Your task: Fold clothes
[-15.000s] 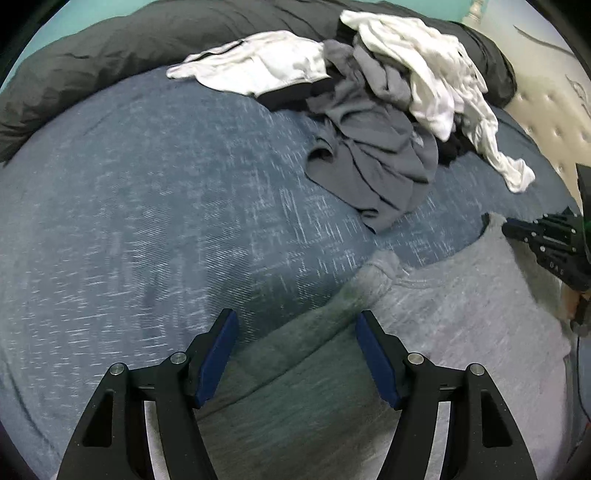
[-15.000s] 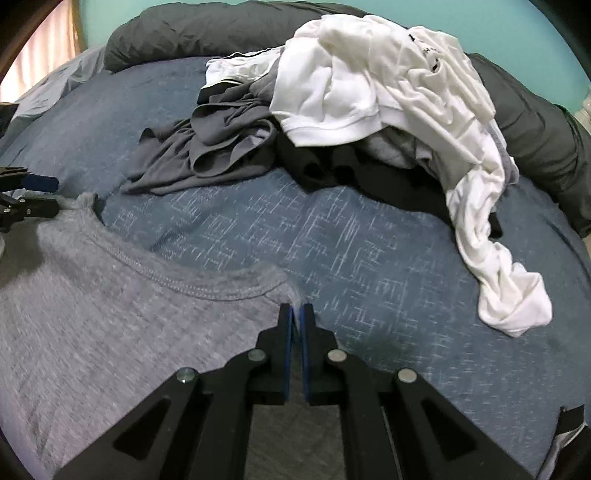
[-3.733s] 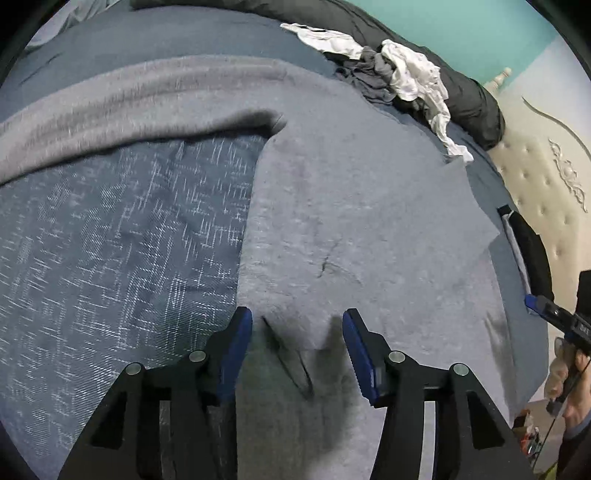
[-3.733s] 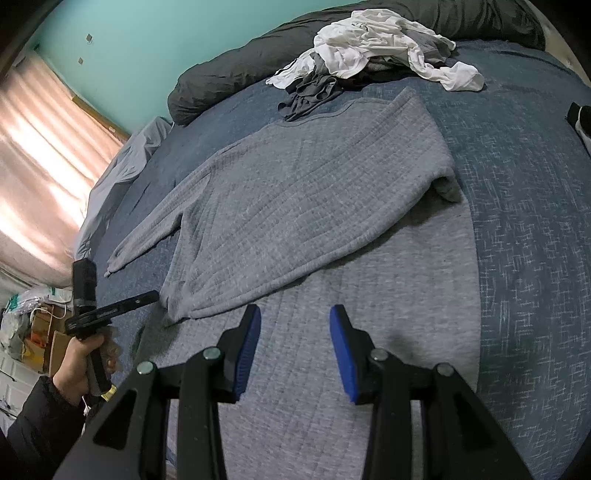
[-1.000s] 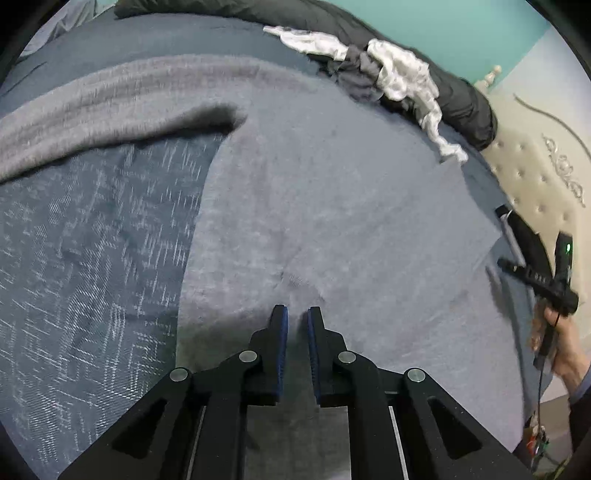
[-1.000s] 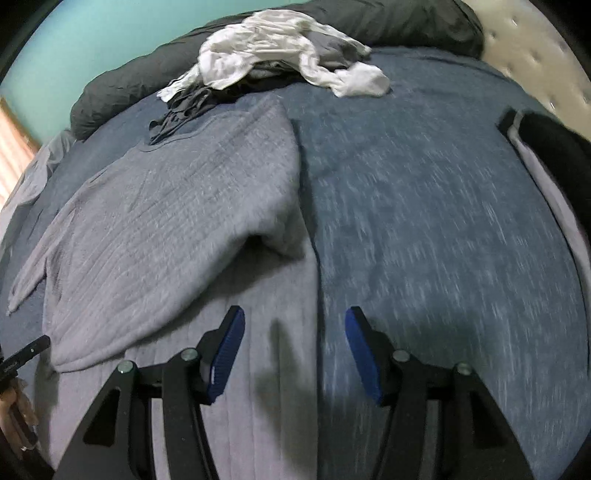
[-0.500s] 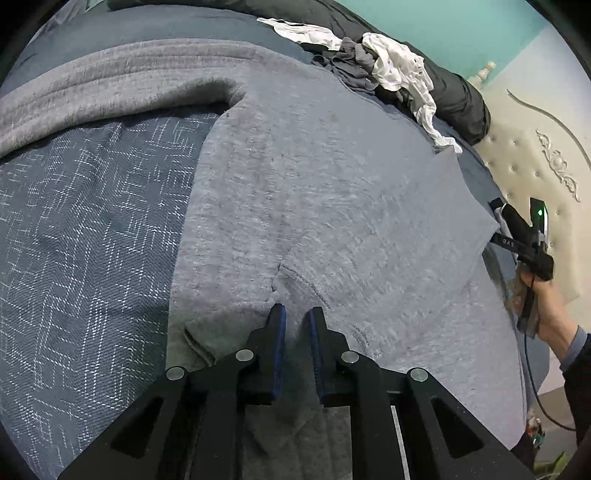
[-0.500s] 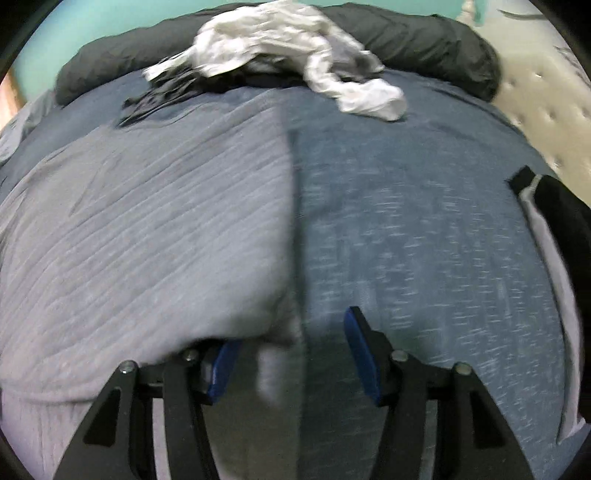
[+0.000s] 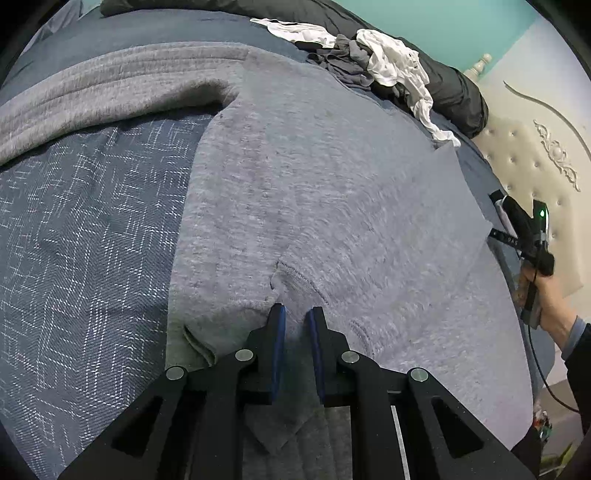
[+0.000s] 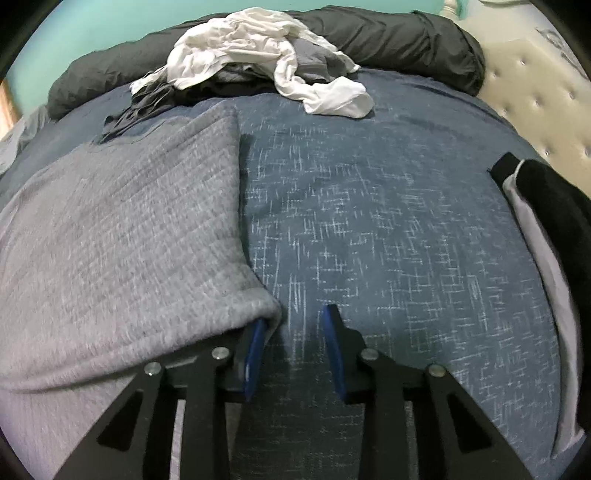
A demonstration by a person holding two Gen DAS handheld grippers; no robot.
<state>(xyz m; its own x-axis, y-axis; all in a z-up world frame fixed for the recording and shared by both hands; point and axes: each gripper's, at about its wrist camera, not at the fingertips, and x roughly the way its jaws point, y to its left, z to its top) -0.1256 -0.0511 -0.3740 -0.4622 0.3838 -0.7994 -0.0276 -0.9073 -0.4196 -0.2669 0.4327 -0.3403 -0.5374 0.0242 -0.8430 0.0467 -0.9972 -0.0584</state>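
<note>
Grey sweater pinched in left claw; black garment only right-view.

Blue bedspread; dark duvet; tufted headboard

Grey sweater flat on bed — side folded over, hem bunched.

We see the right gripper closing over the blue bedspread, its left pad tucked under the folded corner of the grey sweater; only bedspread lies between the 2 pads. A clothes pile sits far, a black-and-white garment right.
</note>
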